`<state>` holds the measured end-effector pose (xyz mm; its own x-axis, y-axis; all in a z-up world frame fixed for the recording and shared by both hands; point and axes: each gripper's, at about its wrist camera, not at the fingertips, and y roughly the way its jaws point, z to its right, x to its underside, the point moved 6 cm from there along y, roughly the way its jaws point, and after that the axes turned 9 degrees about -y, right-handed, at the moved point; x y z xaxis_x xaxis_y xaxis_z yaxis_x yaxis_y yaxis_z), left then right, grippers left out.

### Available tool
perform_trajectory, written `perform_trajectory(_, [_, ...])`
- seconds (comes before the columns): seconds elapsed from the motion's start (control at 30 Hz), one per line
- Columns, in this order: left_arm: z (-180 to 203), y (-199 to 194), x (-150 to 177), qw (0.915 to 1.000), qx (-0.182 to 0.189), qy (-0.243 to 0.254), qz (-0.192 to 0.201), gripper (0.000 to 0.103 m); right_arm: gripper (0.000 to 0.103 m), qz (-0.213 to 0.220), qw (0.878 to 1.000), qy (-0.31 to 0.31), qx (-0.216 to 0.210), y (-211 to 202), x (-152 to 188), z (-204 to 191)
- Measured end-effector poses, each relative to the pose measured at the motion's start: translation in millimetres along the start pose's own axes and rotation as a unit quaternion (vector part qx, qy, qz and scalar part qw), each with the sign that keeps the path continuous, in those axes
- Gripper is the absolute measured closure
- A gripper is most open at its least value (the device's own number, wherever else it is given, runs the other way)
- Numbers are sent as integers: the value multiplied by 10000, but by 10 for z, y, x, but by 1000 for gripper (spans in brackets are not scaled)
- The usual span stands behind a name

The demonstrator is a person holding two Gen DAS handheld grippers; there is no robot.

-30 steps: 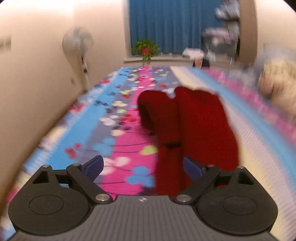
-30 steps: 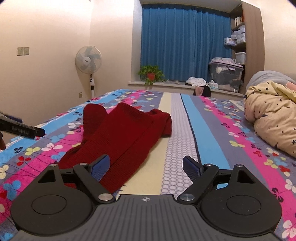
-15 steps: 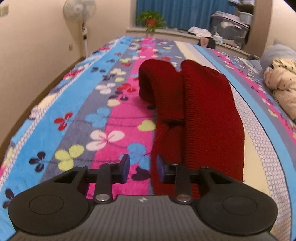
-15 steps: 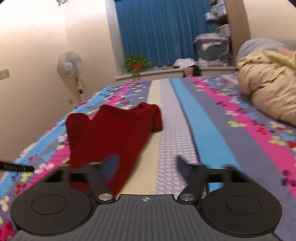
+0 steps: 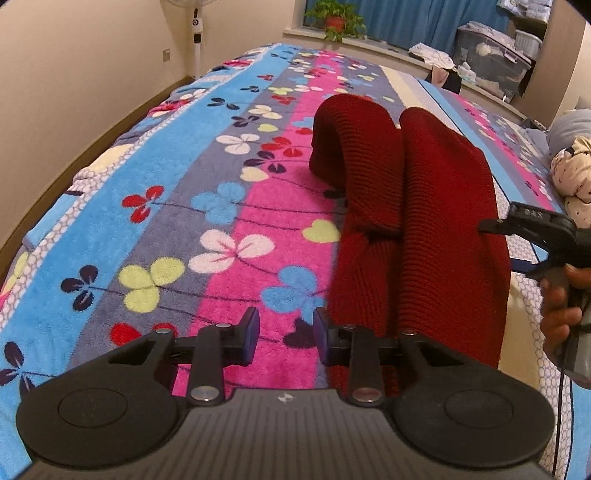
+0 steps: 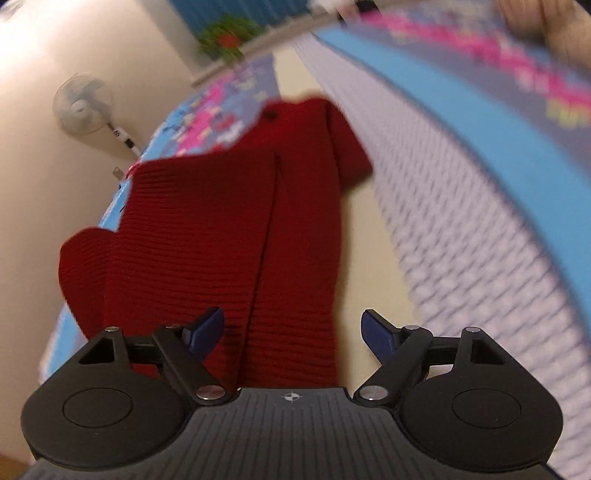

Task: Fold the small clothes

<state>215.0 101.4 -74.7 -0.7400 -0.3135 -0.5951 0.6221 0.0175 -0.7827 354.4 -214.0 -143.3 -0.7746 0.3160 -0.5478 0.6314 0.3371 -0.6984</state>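
Observation:
A dark red knit sweater (image 5: 436,221) lies lengthwise on the flowered bedspread (image 5: 221,206), with one sleeve bulging up at its far left. My left gripper (image 5: 285,334) hovers over the bedspread just left of the sweater's near hem, jaws narrowly apart and empty. My right gripper (image 6: 292,330) is wide open above the near end of the sweater (image 6: 229,229), tilted; it also shows in the left wrist view (image 5: 532,229) at the sweater's right edge.
The bedspread (image 6: 461,177) stretches right of the sweater. A rumpled star-print duvet (image 5: 572,181) lies at the far right. A standing fan (image 6: 83,103), a potted plant (image 5: 334,14) and storage boxes (image 5: 487,55) stand beyond the bed.
My left gripper narrowed from wide open to a small gap and dropped toward the sweater's near left hem. My right gripper swung over the sweater's near end and tilted, staying open.

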Motion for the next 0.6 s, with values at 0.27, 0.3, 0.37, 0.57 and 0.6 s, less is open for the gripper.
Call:
perform_trajectory(0.27, [8, -13, -12, 10000, 4, -17, 45, 67, 96, -84, 9978, -656, 21, -432, 232, -273])
perform_trajectory(0.3, [13, -23, -5, 10000, -6, 3, 55, 67, 100, -23, 9977, -674, -61, -614, 242, -220])
perform_trajectory(0.37, [28, -39, 11, 10000, 11, 45, 55, 67, 101, 206, 9972, -693, -199, -1032, 248, -74])
perform_trajectory(0.57, [114, -145, 96, 9996, 176, 212, 76, 67, 101, 847, 9954, -450, -41, -2360, 602, 476])
perform_trajectory(0.6, [135, -159, 119, 9994, 209, 272, 76, 67, 101, 858, 9958, -274, 171, -2586, 740, 614])
